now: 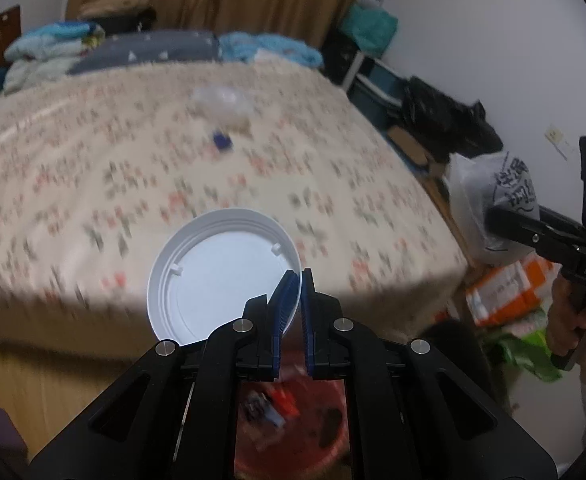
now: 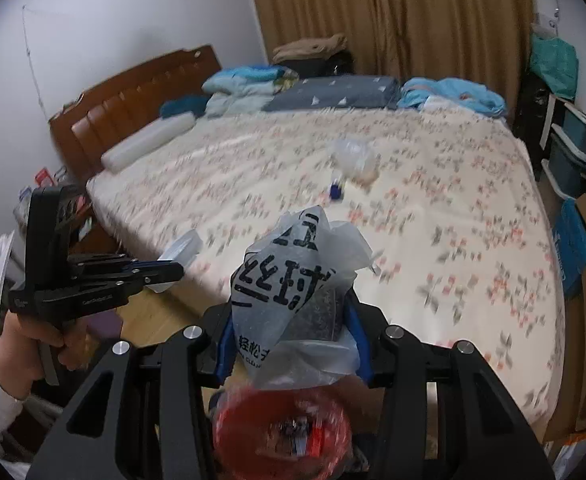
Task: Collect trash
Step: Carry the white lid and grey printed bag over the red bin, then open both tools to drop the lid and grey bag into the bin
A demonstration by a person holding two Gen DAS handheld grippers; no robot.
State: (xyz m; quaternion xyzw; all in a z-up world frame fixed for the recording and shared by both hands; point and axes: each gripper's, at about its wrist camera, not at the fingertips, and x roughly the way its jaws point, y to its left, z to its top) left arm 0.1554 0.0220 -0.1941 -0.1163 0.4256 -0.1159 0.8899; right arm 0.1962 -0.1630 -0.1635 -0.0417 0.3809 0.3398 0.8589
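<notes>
The left gripper has its blue ribbed fingers pinched tight on the rim of a round white plastic lid, smooth with raised rings and little tabs inside, held out over the near edge of the bed. From the right wrist that same lid only shows edge-on, a thin pale sliver. The right gripper is about half open, clamped on a crinkly see-through plastic bag with bold black print and something dark and grainy inside; the left camera catches that bag from the side, off to the right. Right below both grippers sits a red bin with blurry scraps in it. Further out on the flowery bedsheet lies a clear plastic bottle with a small blue cap beside it. Only the right view shows the brown headboard.
</notes>
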